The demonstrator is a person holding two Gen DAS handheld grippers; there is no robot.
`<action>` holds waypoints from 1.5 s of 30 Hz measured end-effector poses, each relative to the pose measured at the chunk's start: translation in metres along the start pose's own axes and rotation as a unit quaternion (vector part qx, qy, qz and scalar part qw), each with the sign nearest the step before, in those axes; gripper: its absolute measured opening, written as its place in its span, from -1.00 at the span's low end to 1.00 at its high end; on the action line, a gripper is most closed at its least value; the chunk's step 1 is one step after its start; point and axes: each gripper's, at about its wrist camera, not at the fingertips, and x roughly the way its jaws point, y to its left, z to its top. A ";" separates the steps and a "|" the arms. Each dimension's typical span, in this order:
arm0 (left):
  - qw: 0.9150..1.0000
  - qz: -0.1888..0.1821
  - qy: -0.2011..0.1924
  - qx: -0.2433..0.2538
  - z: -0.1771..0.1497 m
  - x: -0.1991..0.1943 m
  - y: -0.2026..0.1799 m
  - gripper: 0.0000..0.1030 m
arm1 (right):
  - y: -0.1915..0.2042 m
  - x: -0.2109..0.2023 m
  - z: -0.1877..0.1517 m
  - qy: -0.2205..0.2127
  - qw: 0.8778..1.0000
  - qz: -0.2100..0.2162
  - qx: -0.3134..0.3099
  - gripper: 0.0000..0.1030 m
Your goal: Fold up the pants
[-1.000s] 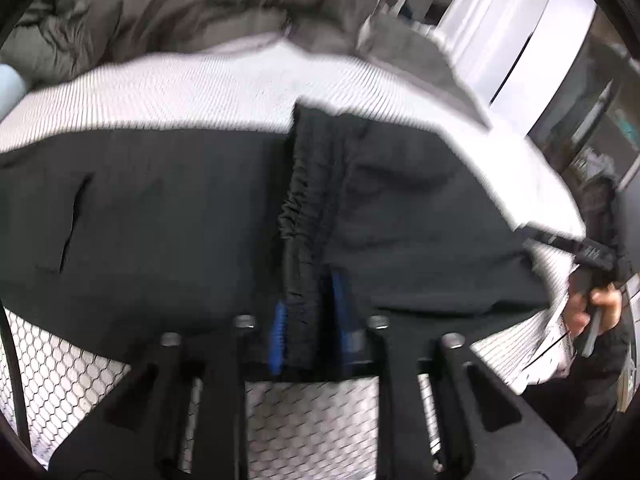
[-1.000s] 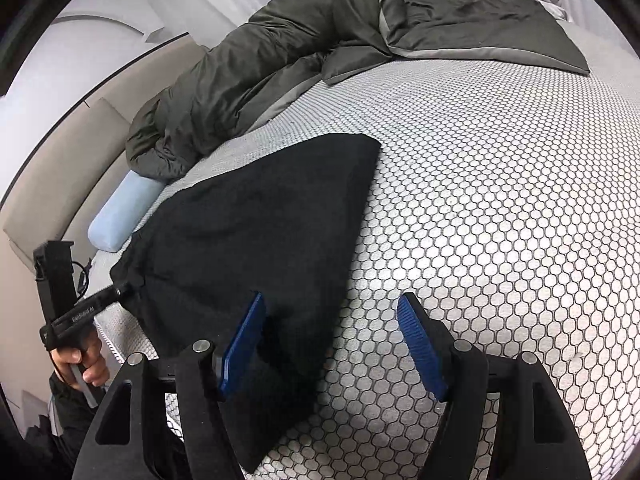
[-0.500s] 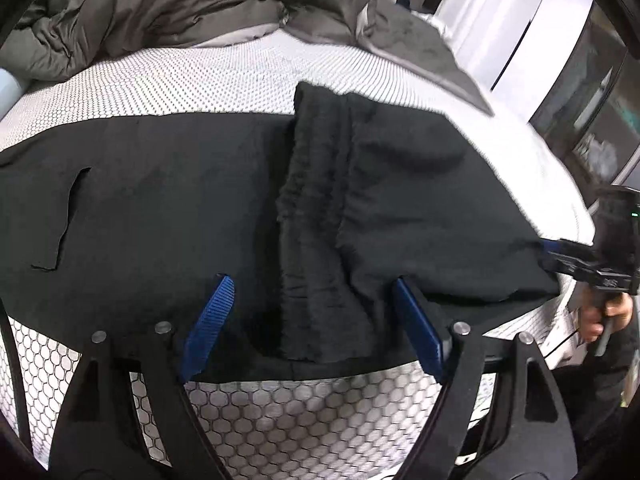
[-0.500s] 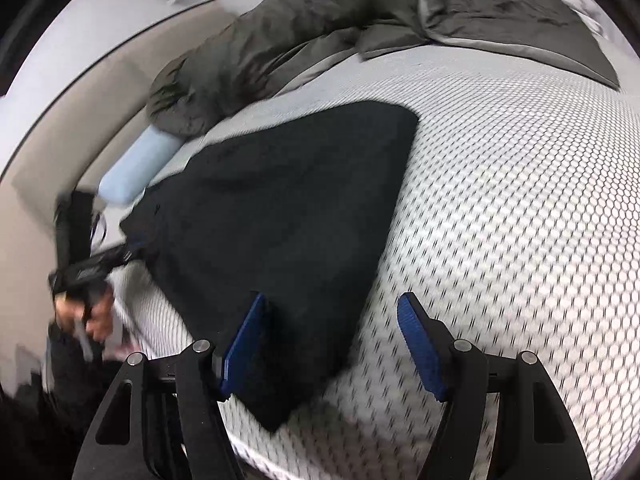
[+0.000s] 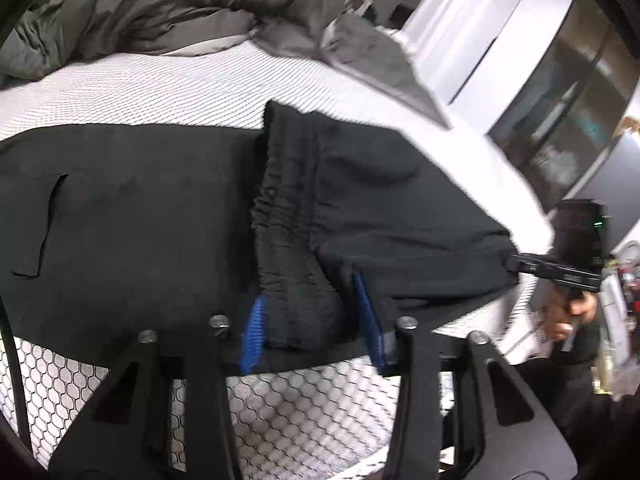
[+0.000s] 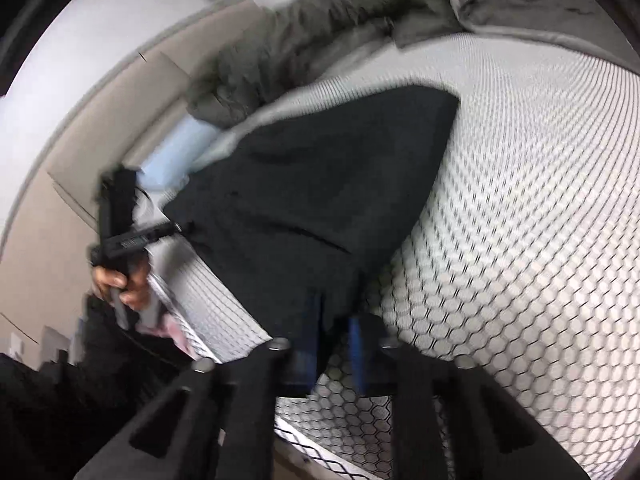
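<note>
Black pants (image 5: 160,220) lie across a white honeycomb-patterned mattress (image 5: 300,412), one part folded over with the gathered elastic waistband (image 5: 284,216) on top. My left gripper (image 5: 312,328) has its blue pads closing around the near end of the waistband, partly shut on it. My right gripper (image 6: 336,344) is shut on the near corner of the pants (image 6: 320,184). In the left wrist view the right gripper's tip (image 5: 560,272) pinches the pants' right corner. In the right wrist view the left gripper (image 6: 132,240) is at the pants' left edge.
A rumpled grey-green duvet (image 5: 160,4) is heaped along the far side of the bed. A light blue pillow (image 6: 176,160) lies by the beige headboard (image 6: 80,128). White wardrobe panels (image 5: 492,40) stand beyond the bed.
The left gripper opened wide, then narrowed again around the waistband. The right gripper went from open to shut on the pants' corner, and its view swung.
</note>
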 end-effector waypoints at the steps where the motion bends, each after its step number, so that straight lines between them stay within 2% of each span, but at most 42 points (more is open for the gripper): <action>1: 1.000 -0.014 0.001 -0.005 0.000 -0.002 0.002 -0.49 | -0.002 -0.004 -0.002 0.000 1.000 0.000 -0.002 -0.84; 2: 1.000 -0.022 0.004 -0.007 -0.001 -0.003 0.005 -0.49 | -0.005 -0.003 -0.003 0.007 1.000 -0.014 -0.004 -0.84; 3: 1.000 -0.017 0.009 -0.008 -0.001 -0.002 0.006 -0.57 | -0.010 0.002 -0.006 0.022 0.999 -0.036 0.000 -0.84; 6: 0.999 0.008 0.033 0.000 -0.005 0.004 0.010 -0.56 | -0.021 0.016 -0.012 0.061 0.996 -0.064 0.007 -0.84; 8: 0.999 0.022 0.038 0.010 -0.007 0.005 0.009 -0.56 | -0.015 0.011 -0.009 0.049 0.997 -0.061 -0.002 -0.76; 10: 0.999 0.012 0.030 0.009 -0.007 0.000 0.008 -0.56 | -0.007 -0.005 -0.005 0.019 0.998 -0.064 -0.009 -0.64; 12: 1.000 -0.010 0.020 0.004 -0.007 -0.006 0.010 -0.56 | -0.006 -0.015 0.000 -0.012 0.999 -0.053 0.000 -0.40; 14: 1.000 -0.012 0.025 -0.006 -0.006 -0.004 0.013 -0.56 | -0.006 -0.015 0.006 -0.020 0.999 -0.044 0.009 -0.29; 16: 0.999 -0.010 0.031 -0.008 -0.007 -0.001 0.014 -0.56 | -0.005 -0.001 0.007 0.006 0.999 -0.045 0.007 -0.28; 18: 0.999 -0.009 0.032 -0.002 -0.007 -0.002 0.014 -0.56 | 0.001 0.018 0.000 0.047 0.996 -0.078 -0.017 -0.29; 19: 0.999 -0.008 0.033 -0.001 -0.007 -0.001 0.014 -0.56 | 0.001 0.022 -0.001 0.053 0.995 -0.087 -0.024 -0.29; 22: 0.999 -0.002 0.038 -0.001 -0.009 0.001 0.015 -0.56 | 0.001 0.019 -0.001 0.052 0.994 -0.091 -0.029 -0.52; 23: 0.999 -0.003 0.038 -0.002 -0.008 0.002 0.016 -0.56 | 0.001 0.017 -0.001 0.048 0.994 -0.092 -0.027 -0.67; 24: 0.999 -0.003 0.035 -0.003 -0.008 0.001 0.015 -0.56 | -0.001 0.015 0.000 0.045 0.995 -0.090 -0.022 -0.74; 28: 1.000 0.001 0.031 0.002 -0.008 0.001 0.011 -0.56 | -0.003 0.006 0.000 0.034 0.995 -0.087 -0.027 -0.76; 33: 0.999 0.002 0.034 -0.001 -0.009 0.002 0.012 -0.56 | -0.010 0.004 0.001 0.042 0.996 -0.073 0.001 -0.29; 35: 0.999 0.006 0.036 0.000 -0.009 0.004 0.010 -0.56 | -0.006 0.009 0.002 0.042 0.998 -0.054 -0.002 -0.20; 39: 0.999 0.005 0.037 -0.004 -0.008 0.006 0.010 -0.56 | -0.001 0.032 0.001 0.069 0.996 -0.064 0.000 -0.21; 40: 0.999 0.004 0.036 -0.004 -0.008 0.006 0.010 -0.56 | 0.001 0.032 0.001 0.065 0.995 -0.069 -0.004 -0.28; 42: 0.999 0.004 0.034 -0.005 -0.008 0.006 0.009 -0.56 | 0.007 0.025 0.003 0.047 0.996 -0.072 -0.020 -0.64; 45: 1.000 0.000 0.028 -0.004 -0.007 0.002 0.008 -0.56 | 0.012 0.007 0.005 0.007 0.998 -0.059 -0.027 -0.82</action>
